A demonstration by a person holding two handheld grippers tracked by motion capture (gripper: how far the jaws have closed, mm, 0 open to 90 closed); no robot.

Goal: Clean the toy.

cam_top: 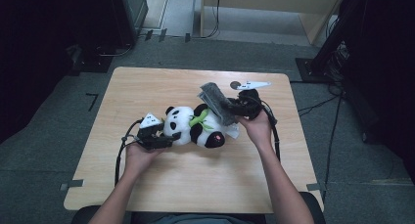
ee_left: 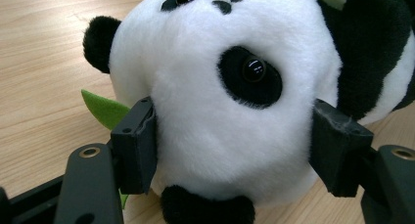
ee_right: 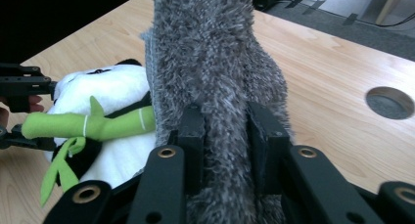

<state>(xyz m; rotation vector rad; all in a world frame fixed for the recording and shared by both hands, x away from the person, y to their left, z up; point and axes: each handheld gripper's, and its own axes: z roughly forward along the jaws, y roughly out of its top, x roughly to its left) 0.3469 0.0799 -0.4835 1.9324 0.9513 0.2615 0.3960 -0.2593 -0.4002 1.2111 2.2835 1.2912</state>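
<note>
So the left gripper has its jaws clamped on the head of the black-and-white plush panda, lying mid-table. The right gripper pinches a fuzzy grey cloth over the panda's body. The light wooden table has bare room toward the near edge.

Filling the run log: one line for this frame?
left gripper: shut on panda plush head | right gripper: shut on grey fuzzy cloth, above panda | table

The grey fuzzy cloth runs off the top and bottom of the right gripper view and covers part of the panda. The panda's body is cropped in the left gripper view.
</note>
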